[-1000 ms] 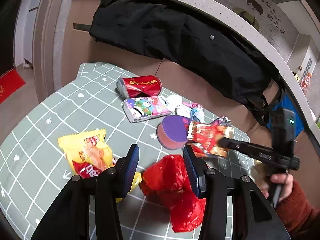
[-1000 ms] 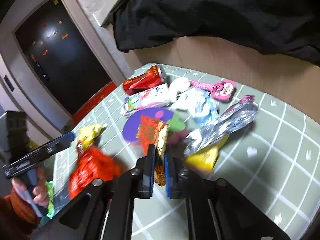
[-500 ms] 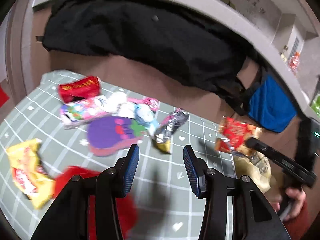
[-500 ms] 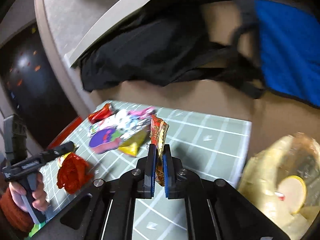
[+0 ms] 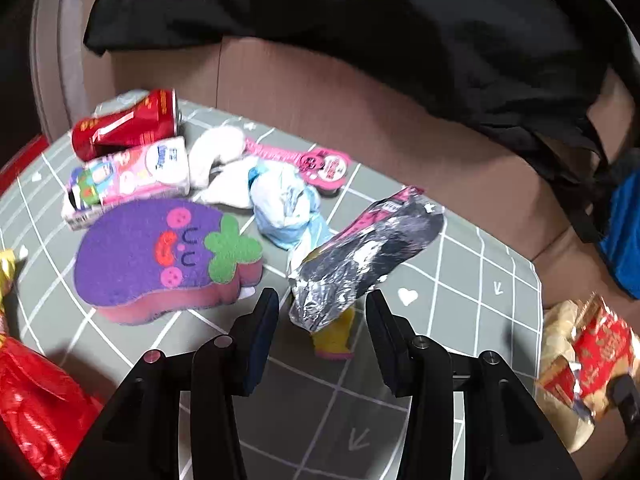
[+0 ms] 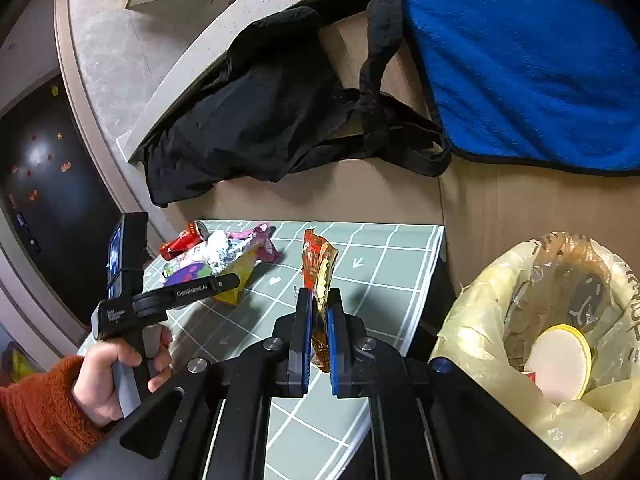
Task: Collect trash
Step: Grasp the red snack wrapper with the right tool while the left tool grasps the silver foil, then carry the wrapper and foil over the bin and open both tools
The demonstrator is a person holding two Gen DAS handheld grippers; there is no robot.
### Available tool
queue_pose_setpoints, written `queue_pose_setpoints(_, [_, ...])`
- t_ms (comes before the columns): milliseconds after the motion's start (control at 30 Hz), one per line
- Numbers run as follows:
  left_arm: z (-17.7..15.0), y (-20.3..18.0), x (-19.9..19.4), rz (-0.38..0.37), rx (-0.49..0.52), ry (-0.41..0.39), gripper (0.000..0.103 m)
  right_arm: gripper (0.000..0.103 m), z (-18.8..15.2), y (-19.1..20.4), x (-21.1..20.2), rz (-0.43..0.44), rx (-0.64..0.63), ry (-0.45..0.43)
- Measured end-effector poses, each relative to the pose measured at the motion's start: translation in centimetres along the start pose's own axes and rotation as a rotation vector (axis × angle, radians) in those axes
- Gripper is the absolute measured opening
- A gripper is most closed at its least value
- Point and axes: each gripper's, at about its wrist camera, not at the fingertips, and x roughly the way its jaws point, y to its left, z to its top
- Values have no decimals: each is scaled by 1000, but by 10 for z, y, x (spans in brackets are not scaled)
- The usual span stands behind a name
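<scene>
My right gripper (image 6: 318,316) is shut on a red and gold snack wrapper (image 6: 319,268), held upright over the table's right end, left of the bin (image 6: 480,320) lined with a yellowish bag. The wrapper also shows at the right edge of the left wrist view (image 5: 600,344). My left gripper (image 5: 322,320) is open and empty, its fingers either side of a silver foil wrapper (image 5: 360,264) with a yellow end. Behind lie a purple eggplant sponge (image 5: 160,256), a red can (image 5: 128,124), a pink carton (image 5: 128,176), crumpled tissue (image 5: 280,200) and a pink packet (image 5: 324,164).
The table has a grey-green grid cloth (image 5: 460,312). A red plastic bag (image 5: 36,400) lies at the near left. Black cloth (image 6: 260,112) and a blue towel (image 6: 528,72) hang over the cardboard wall behind. The bin holds a round white lid (image 6: 560,360).
My right gripper has carried the red wrapper rightward from the pile to beside the bin. My left gripper has moved right from the red bag to the silver foil wrapper.
</scene>
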Motion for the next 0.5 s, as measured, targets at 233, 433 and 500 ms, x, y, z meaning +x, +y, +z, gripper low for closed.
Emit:
queue_pose_setpoints(233, [-1,15,1,-65,-33,4,28,7,-3,4,5,8,-10,6])
queue_pose_setpoints(433, [0,24,-28,-64,7,-65,23,7,-2,23,6,4,-61,-2])
queue_pose_setpoints(500, [0,25,-45,-60,24,-104,22,7,-1,29,5,7,-74,-5])
